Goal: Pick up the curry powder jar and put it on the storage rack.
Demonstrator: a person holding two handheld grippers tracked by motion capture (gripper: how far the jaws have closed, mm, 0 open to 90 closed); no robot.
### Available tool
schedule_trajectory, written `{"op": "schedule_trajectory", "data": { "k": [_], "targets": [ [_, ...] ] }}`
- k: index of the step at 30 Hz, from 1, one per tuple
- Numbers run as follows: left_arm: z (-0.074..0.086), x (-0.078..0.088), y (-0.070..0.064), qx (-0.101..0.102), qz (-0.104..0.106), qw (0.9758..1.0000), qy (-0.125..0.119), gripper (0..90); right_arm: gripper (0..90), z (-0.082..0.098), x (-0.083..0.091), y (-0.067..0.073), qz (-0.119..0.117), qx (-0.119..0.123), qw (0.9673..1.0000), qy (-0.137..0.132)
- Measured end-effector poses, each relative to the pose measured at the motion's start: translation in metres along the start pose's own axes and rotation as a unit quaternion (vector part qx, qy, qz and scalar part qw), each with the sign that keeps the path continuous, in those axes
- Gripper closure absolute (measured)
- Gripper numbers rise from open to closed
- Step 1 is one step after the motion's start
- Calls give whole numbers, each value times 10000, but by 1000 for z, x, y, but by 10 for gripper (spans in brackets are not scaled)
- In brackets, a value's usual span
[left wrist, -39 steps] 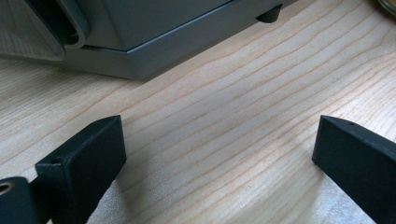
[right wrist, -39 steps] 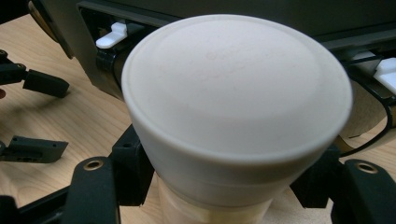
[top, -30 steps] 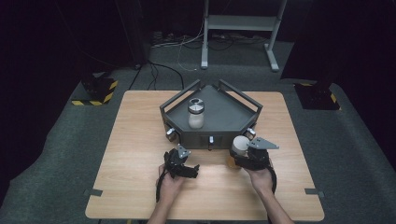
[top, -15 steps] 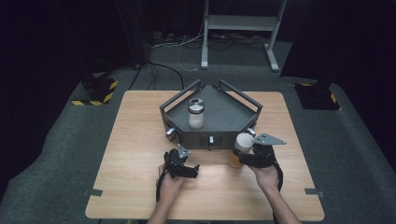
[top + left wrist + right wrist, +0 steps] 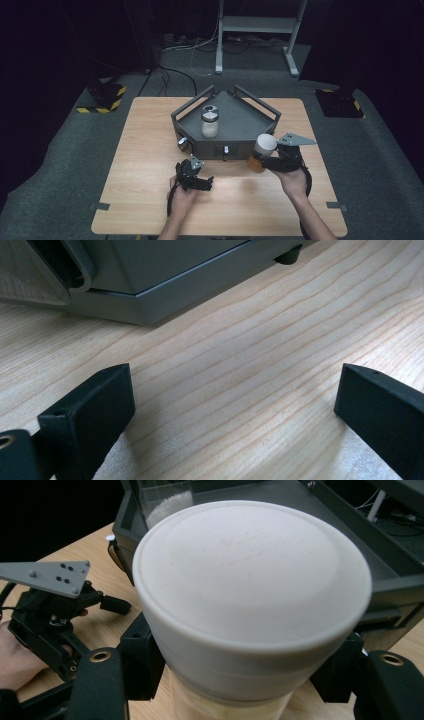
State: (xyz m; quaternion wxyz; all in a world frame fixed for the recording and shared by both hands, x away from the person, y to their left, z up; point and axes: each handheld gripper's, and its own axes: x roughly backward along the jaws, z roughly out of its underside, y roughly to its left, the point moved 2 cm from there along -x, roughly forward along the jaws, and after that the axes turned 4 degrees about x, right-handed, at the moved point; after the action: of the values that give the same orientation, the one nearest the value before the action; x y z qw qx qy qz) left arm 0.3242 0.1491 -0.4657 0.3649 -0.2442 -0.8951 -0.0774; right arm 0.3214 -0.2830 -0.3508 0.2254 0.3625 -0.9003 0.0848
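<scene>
Right gripper (image 5: 261, 161) clamped on a jar (image 5: 262, 150): broad, smooth, matt white lid, slightly domed; translucent body below with an amber-looking fill as seen from the high view. In the right gripper view the lid (image 5: 250, 580) sits between the two black jaws, pads pressed to the jar's sides beneath the lid's rim. The jar is held clear of the tabletop (image 5: 150, 150), just off the front right corner of the grey tray (image 5: 250, 120), over the right half of the table. Tray: dark grey, angular, five-sided, flat floor, raised rail walls with open gaps; small knobs on its front face; it stands at the middle of the tabletop's far half. Inside, toward its left front, a second jar (image 5: 210, 121), clear glass, metal-looking lid, white granular content. Left gripper (image 5: 197, 181) low over the near middle of the tabletop, jaws spread wide with nothing between them; in the left gripper view only bare wood grain lies between the blunt black fingers (image 5: 90, 415), the tray's base edge (image 5: 175, 300) just ahead. Tabletop: pale wood laminate, straight-grained, rounded corners. Open room: wide bare strips along left, near and right edges; dark carpet floor all round.
</scene>
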Motion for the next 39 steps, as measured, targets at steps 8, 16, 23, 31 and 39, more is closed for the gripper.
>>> {"op": "schedule_trajectory", "data": {
  "k": [8,16,23,31,39],
  "targets": [
    [0,0,0,-4,0,10000,-1,30,354,-19,5,-2,-73,111,9999,-22],
    [0,0,0,-7,-1,10000,3,30,354,-37,7,-6,-132,124,9998,-87],
    [0,0,0,-1,-2,10000,-1,30,354,-52,3,-10,-179,91,9997,-130],
    [0,0,0,-5,-1,10000,2,30,354,-68,-6,-12,-116,26,9998,-139],
    [0,0,0,-7,3,10000,6,30,354,-84,-17,-13,-8,22,9999,-134]
  ]
}}
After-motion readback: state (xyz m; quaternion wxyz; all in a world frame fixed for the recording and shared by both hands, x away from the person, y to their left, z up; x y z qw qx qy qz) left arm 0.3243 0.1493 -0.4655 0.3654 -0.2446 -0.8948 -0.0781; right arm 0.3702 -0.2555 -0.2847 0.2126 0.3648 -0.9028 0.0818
